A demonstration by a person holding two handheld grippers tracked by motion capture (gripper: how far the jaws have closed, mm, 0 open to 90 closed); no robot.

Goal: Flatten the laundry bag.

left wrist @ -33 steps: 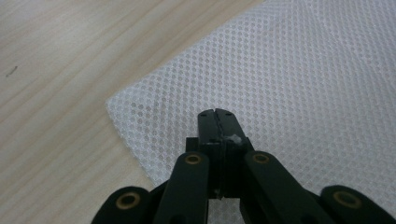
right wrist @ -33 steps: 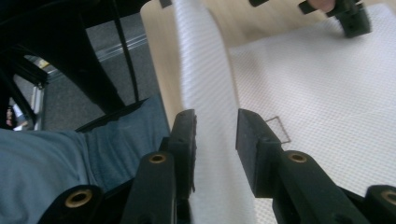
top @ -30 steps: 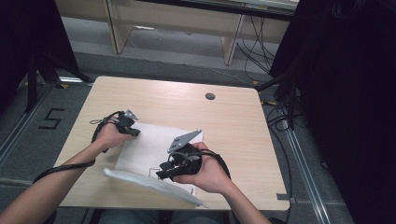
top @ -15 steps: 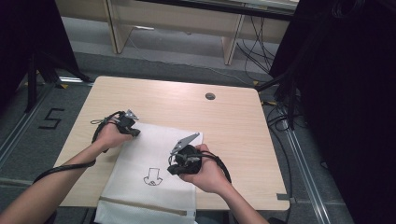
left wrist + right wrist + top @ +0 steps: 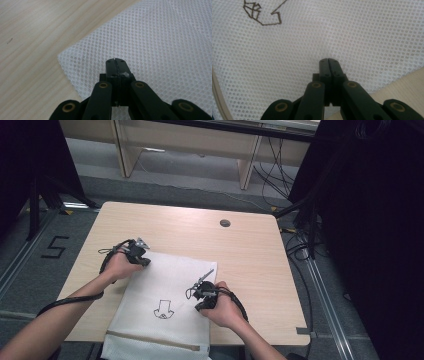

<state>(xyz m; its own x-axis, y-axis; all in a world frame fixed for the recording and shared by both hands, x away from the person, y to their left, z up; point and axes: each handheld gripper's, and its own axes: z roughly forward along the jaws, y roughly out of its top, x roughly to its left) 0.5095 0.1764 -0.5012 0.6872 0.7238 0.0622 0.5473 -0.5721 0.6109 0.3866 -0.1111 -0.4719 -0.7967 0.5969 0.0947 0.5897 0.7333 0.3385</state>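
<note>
White mesh bag (image 5: 165, 305) flat on surface (image 5: 250, 255), near end overhanging the front edge. Left gripper (image 5: 141, 257) closed at its far corner; right gripper (image 5: 202, 295) closed at its right edge, jaws just closing, nothing visibly between them.

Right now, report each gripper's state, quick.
Left gripper: shut, tips over a corner of the white mesh bag.
Right gripper: just closed, nothing visibly gripped.

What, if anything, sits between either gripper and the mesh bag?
Nothing visible. The left gripper rests on the mesh bag at its far left corner; the right gripper, shut, sits over its right edge.
</note>
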